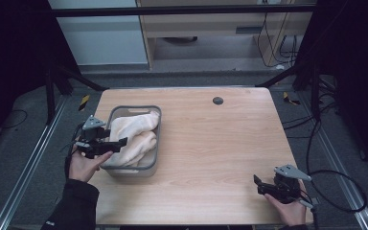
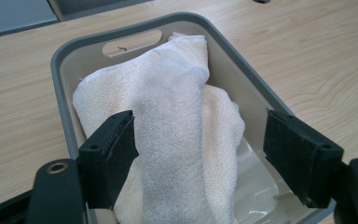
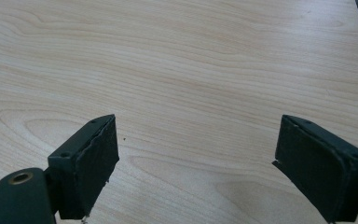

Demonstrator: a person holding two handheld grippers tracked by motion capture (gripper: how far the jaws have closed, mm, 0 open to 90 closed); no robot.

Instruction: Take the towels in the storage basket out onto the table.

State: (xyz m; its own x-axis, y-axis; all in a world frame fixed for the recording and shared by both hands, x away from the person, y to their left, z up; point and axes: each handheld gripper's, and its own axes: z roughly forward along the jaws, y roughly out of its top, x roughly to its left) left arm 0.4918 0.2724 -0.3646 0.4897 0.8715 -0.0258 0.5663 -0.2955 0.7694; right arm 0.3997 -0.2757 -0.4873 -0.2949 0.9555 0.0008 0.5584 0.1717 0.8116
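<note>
The work looks to be at the reaching step: the left gripper [image 1: 122, 142] hovers at the left of the high view, jaws spread wide over the cream terry-cloth towel [image 1: 135, 137] heaped in the grey rectangular plastic basket [image 1: 156, 143]. Next, I'd judge, it must dip and pinch a fold. That hand comes in low, angled rightward. The right gripper [image 1: 258, 186] rests at lower right, wide too, over the bare light wooden table [image 1: 211, 143].

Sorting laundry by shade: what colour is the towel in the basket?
Cream, almost white; the towel shows best in the left gripper view.
</note>
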